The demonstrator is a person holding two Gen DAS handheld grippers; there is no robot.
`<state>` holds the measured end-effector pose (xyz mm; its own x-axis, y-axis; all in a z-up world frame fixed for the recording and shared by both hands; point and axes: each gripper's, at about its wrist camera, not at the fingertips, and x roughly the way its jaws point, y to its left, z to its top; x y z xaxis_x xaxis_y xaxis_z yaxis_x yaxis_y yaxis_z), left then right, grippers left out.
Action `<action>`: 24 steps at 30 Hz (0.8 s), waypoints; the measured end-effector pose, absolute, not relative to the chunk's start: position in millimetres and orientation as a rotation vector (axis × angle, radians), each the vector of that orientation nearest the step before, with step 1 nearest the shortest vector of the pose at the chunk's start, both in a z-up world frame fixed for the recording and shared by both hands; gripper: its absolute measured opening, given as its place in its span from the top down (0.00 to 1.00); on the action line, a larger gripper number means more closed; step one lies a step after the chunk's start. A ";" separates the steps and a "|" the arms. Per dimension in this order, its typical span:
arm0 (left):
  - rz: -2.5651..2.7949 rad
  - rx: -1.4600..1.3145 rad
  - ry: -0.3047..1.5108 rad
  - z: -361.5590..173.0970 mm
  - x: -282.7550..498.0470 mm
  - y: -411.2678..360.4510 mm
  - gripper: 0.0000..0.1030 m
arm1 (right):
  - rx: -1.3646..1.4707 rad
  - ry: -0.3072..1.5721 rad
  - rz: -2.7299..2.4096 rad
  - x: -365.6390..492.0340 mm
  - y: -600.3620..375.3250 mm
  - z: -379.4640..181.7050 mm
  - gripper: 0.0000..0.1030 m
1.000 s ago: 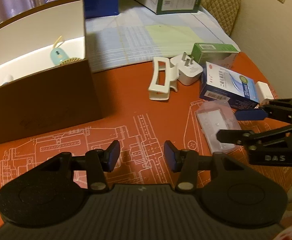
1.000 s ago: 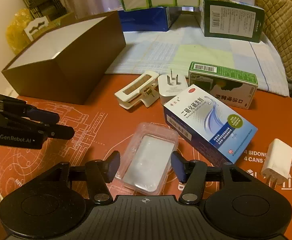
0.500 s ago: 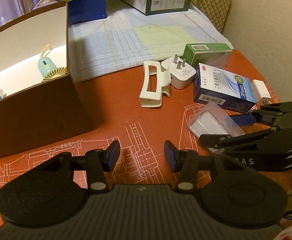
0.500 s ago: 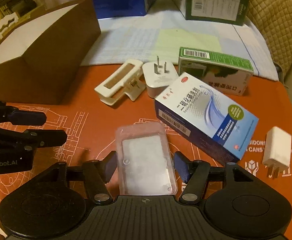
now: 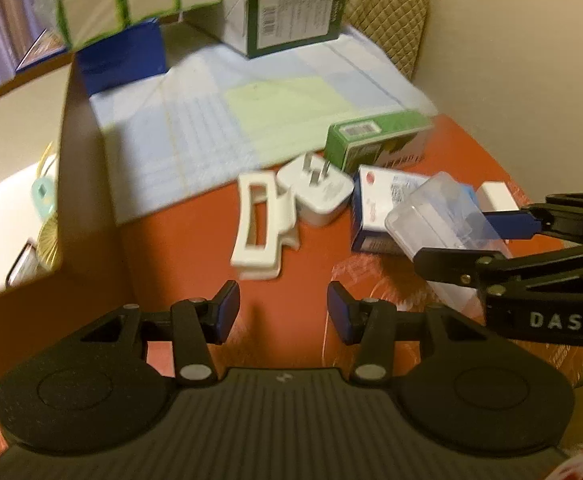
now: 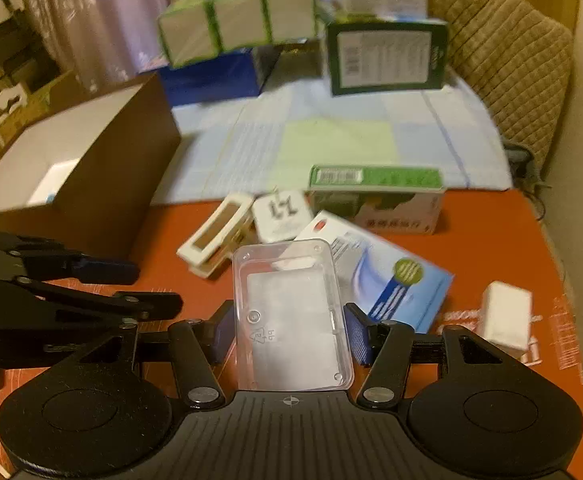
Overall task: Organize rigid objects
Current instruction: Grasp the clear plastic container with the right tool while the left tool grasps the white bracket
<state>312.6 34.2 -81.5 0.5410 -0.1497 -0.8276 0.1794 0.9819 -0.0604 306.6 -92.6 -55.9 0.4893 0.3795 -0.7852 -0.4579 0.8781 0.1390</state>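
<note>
My right gripper is clamped on the clear plastic case, its two blue pads pressing the long side walls, and the case seems to be lifted off the orange mat, tilted up over the blue and white medicine box. My left gripper hangs empty beside it with its jaws apart, nothing between them. I judge the main risk is the case itself: the walls are thin, smooth plastic, so a squeeze that is too light could let it slide out of the pads, while a hard one could bow the walls and pop it free. It also juts forward past my fingertips, so a low swing toward the box could catch its front edge on the white hair clip, the white plug adapter or the brown wall. My two tools sit close together, and crossing paths could knock the case loose. Farther out lie the green carton and a small white charger on the mat. The brown box with the white lining stands open to my left; inside it the left view shows a mint-coloured gadget, a round golden ribbed item just below it, and something dark-edged near the corner that I cannot identify. There looks to be bare floor in there for the case.
</note>
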 end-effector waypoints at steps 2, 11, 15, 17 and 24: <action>-0.200 0.041 0.970 -81.0 322.9 29.9 0.57 | -0.080 0.917 0.493 310.6 -96.1 -49.9 0.48; -0.196 0.077 1.007 -96.6 368.5 18.9 0.59 | -0.028 0.895 0.426 336.2 -119.0 -38.4 0.48; -0.185 0.089 1.024 -104.1 381.2 18.1 0.59 | -0.015 0.891 0.393 347.9 -129.6 -37.7 0.48; -0.184 0.093 1.036 -107.1 387.5 18.0 0.61 | -0.009 0.891 0.378 353.1 -133.8 -37.4 0.48; -0.182 0.101 1.064 -117.0 397.7 19.5 0.65 | 0.008 0.899 0.362 358.9 -141.5 -39.4 0.48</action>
